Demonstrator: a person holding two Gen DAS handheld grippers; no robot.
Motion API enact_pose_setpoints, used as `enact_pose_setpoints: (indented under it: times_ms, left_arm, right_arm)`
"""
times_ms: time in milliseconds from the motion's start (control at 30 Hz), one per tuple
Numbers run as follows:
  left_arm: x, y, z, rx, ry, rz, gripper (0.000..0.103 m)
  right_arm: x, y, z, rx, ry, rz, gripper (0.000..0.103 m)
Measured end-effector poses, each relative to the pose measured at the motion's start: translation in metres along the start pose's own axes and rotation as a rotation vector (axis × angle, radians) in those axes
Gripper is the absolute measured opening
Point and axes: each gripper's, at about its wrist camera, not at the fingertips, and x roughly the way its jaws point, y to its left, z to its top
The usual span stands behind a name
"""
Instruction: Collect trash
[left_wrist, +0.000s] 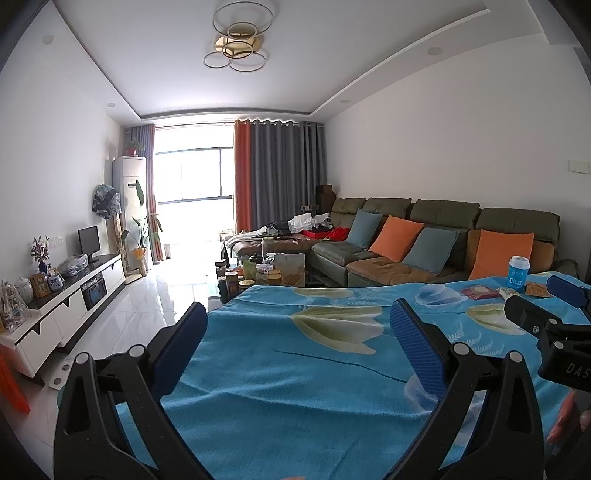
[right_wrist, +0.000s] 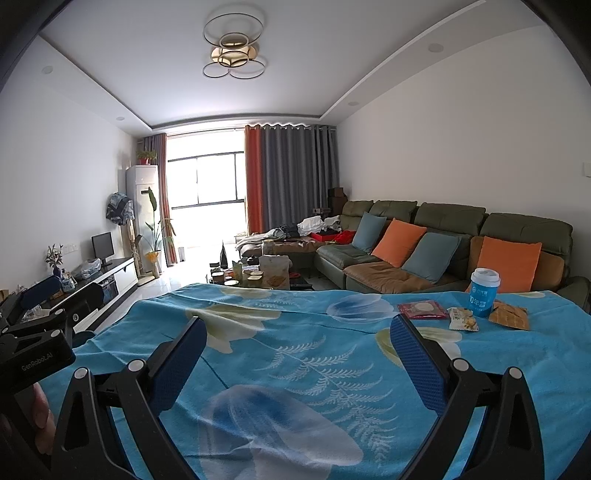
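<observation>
Left wrist: your left gripper (left_wrist: 297, 321) hangs w/ jaws spread over the blue floral cloth (left_wrist: 295, 369), nothing between them. The trash sits far right by the blue cup (left_wrist: 518, 272).

Right wrist: your right gripper (right_wrist: 297, 334) is spread wide too, empty. The red wrapper (right_wrist: 422, 309), white snack packet (right_wrist: 462, 319) and orange packet (right_wrist: 510, 316) lie beside the cup, prob. touching it.

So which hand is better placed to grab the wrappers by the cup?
Right. The wrappers and cup lie just ahead of the open right tool, on its right.
</observation>
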Motion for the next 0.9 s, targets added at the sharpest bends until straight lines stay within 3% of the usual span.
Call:
enact_pose_setpoints:
  times_ms: [900]
  left_arm:
    - [0.0060, 0.0001, 0.0026, -0.006, 0.002, 0.008, 0.097]
  right_arm:
    - [0.0014, -0.0011, -0.0004, 0.000, 0.004, -0.003, 0.096]
